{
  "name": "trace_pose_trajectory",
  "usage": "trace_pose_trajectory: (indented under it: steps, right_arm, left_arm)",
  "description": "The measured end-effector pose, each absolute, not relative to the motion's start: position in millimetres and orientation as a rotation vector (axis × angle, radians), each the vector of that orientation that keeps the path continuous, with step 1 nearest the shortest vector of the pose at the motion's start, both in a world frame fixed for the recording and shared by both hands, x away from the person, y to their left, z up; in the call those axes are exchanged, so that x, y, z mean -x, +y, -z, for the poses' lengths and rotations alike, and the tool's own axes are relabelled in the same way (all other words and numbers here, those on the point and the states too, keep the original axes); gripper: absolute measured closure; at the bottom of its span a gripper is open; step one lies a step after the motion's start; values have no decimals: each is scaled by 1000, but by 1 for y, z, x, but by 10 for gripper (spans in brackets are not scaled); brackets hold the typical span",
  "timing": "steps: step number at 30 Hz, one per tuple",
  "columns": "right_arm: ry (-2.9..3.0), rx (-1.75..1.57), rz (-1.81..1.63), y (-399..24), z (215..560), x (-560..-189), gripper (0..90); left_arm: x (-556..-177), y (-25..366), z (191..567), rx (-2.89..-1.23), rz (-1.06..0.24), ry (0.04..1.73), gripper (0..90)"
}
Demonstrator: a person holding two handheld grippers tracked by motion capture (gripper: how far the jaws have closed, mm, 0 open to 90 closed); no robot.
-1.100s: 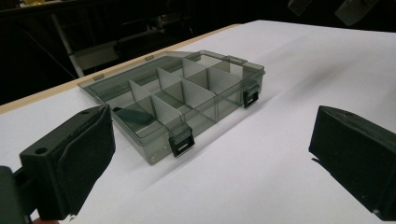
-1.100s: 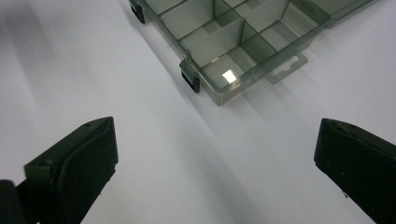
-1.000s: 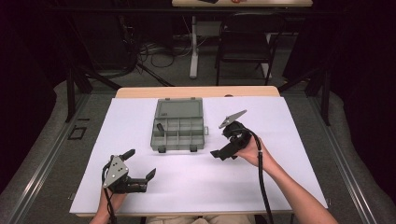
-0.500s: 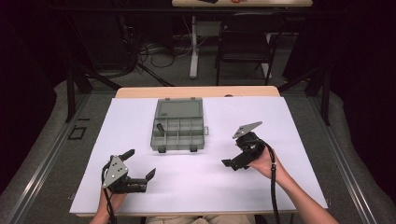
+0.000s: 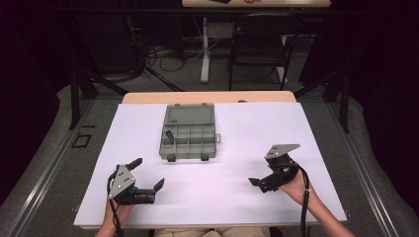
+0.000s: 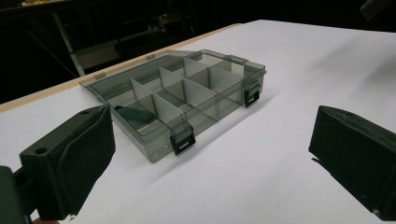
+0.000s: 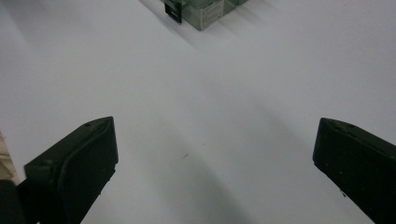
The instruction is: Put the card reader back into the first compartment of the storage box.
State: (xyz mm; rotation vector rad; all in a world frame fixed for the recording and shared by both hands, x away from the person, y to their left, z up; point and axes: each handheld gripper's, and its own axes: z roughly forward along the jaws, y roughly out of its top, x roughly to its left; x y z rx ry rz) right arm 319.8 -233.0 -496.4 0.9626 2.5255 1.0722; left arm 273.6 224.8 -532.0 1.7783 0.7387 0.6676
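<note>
Grey box lies closed between my two empty grippers

White sheet (image 5: 222, 197) covers the table, and on it I see the grey plastic box (image 5: 188, 138), a little to the left of the middle, toward the far edge. It is a flat organiser with a transparent lid, and the lid lies down on it. Through the lid I see white dividers which make several compartments. One small dark piece (image 5: 169, 135) lies in a compartment at the left side of the box; I cannot tell what it is. Two black latches (image 6: 182, 140) sit on the near wall of the box.

I hold the left gripper (image 5: 148, 175) at the near left part of the sheet. Its jaws are spread wide and nothing is between them. From the left gripper view the box stands ahead of the jaws, near but apart from them.

I hold the right gripper (image 5: 254, 181) at the near right part, well apart from the box. Its jaws are also spread wide, with only bare sheet between them. In the right gripper view one corner of the box with a latch shows at the top edge
</note>
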Motion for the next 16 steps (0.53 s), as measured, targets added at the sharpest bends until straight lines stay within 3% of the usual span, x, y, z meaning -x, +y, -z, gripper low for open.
trace_pose_trajectory:
  steps: [16]
  right_arm:
    - [2382,-953,-1171,-257,510,-284,0]
  left_arm:
    - [-275,225,534,-1792,-665,750,3]
